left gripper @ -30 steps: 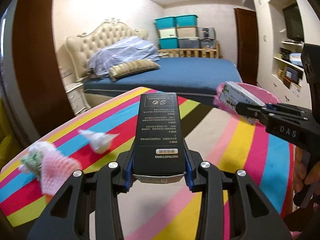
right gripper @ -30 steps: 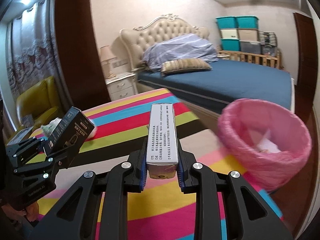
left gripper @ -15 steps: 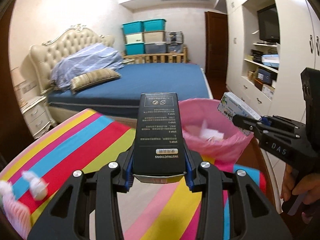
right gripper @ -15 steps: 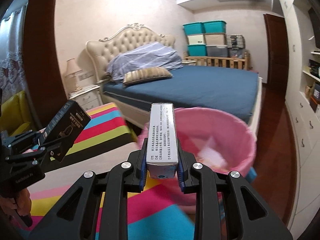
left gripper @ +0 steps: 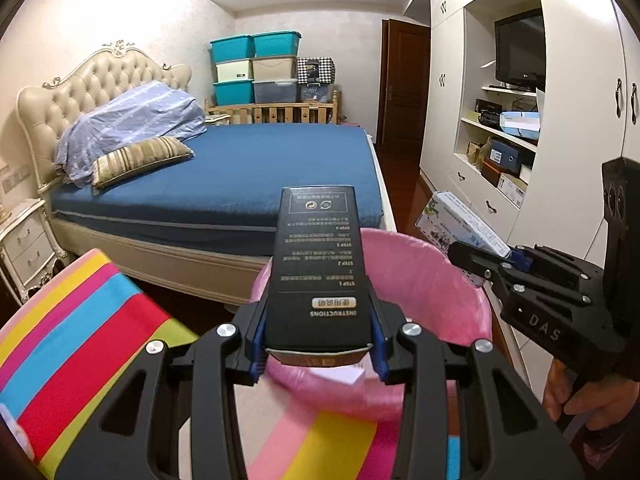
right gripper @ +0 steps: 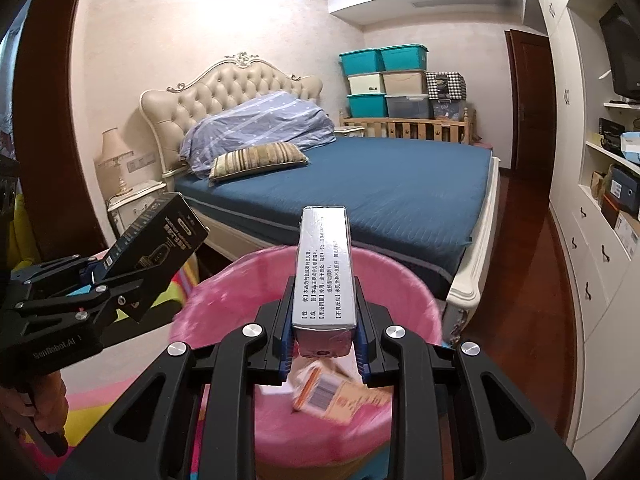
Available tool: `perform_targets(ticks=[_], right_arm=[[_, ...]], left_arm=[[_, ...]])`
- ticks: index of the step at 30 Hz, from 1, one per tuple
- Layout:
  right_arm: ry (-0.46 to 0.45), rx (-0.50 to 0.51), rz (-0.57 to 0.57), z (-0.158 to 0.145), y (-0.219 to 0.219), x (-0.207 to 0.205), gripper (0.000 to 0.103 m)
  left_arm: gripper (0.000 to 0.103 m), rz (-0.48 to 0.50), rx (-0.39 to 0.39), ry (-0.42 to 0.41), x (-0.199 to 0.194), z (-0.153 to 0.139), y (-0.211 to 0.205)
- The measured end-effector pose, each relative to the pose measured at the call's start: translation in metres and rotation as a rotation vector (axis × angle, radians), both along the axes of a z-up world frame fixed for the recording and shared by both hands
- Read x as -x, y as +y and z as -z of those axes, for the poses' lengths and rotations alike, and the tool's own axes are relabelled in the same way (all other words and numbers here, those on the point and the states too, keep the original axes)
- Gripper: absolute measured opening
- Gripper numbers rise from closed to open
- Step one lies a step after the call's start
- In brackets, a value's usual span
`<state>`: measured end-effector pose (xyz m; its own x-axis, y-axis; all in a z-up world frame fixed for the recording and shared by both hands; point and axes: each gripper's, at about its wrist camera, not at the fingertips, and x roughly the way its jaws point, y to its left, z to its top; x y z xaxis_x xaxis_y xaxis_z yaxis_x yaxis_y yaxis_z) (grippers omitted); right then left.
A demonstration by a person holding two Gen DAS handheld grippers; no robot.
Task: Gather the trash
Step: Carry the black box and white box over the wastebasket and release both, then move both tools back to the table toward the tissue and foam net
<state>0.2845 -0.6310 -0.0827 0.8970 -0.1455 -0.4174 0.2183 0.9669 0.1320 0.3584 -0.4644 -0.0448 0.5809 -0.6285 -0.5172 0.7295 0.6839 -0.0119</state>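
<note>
My left gripper (left gripper: 318,354) is shut on a black box (left gripper: 318,268) printed with instructions; the box juts out over the near rim of a bin lined with a pink bag (left gripper: 420,276). My right gripper (right gripper: 323,346) is shut on a narrow silver-white carton (right gripper: 324,268), held above the pink bin (right gripper: 224,300). Paper and a cardboard pack (right gripper: 340,394) lie inside the bin. In the right wrist view the left gripper (right gripper: 90,280) with its black box (right gripper: 160,248) shows at left. The left wrist view has the right gripper (left gripper: 496,260) and its white carton (left gripper: 460,228) at right.
A striped colourful rug (left gripper: 80,340) covers the floor to the left of the bin. A bed with a blue cover (left gripper: 240,176) stands just behind it, a white nightstand (left gripper: 24,244) at far left. White cupboards and shelves (left gripper: 500,140) line the right wall. A person's hand (left gripper: 580,396) holds the right gripper.
Both grippers swung right from over the rug to the pink bin, each still holding its box. The tissue scraps on the rug have slid out of view on the left.
</note>
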Motion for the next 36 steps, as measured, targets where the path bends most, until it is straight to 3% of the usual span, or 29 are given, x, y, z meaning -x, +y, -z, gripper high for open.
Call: perform_targets(ticks=[3,6,8,9,10,11,18,24,36], right_arm=[[-0.018,-0.018,-0.002,0.000,-0.016,-0.013,0.026],[-0.015,-0.032,0.019,-0.001,-0.031,-0.021,0.027],[-0.025,-0.039,0.034,-0.004,-0.036,-0.019,0.034],[-0.035,-0.043,0.037,-0.005,-0.037,-0.017,0.047],[-0.049,-0.048,0.037,-0.007,-0.037,-0.013,0.053],[-0.061,-0.047,0.036,-0.008,-0.037,-0.009,0.053],[-0.070,-0.028,0.032,-0.015,-0.021,0.018,0.053],[-0.069,-0.031,0.007,-0.026,0.006,0.033,0.053],[-0.058,-0.031,-0.160,-0.037,0.103,0.033,0.056]], left_arm=[[0.045,0.022,-0.007,0.000,-0.009,0.003,-0.015],[0.069,0.004,0.009,-0.015,-0.019,0.003,-0.022],[0.072,-0.017,0.016,-0.025,-0.023,0.001,-0.020],[0.077,-0.033,0.013,-0.036,-0.024,0.000,-0.018],[0.081,-0.043,0.015,-0.041,-0.024,0.000,-0.017],[0.082,-0.060,0.020,-0.044,-0.026,-0.001,-0.012],[0.083,-0.145,0.020,-0.054,-0.016,-0.006,0.033],[0.093,-0.223,0.013,-0.076,0.007,-0.010,0.079],[0.097,-0.439,-0.038,-0.124,0.058,-0.017,0.201]])
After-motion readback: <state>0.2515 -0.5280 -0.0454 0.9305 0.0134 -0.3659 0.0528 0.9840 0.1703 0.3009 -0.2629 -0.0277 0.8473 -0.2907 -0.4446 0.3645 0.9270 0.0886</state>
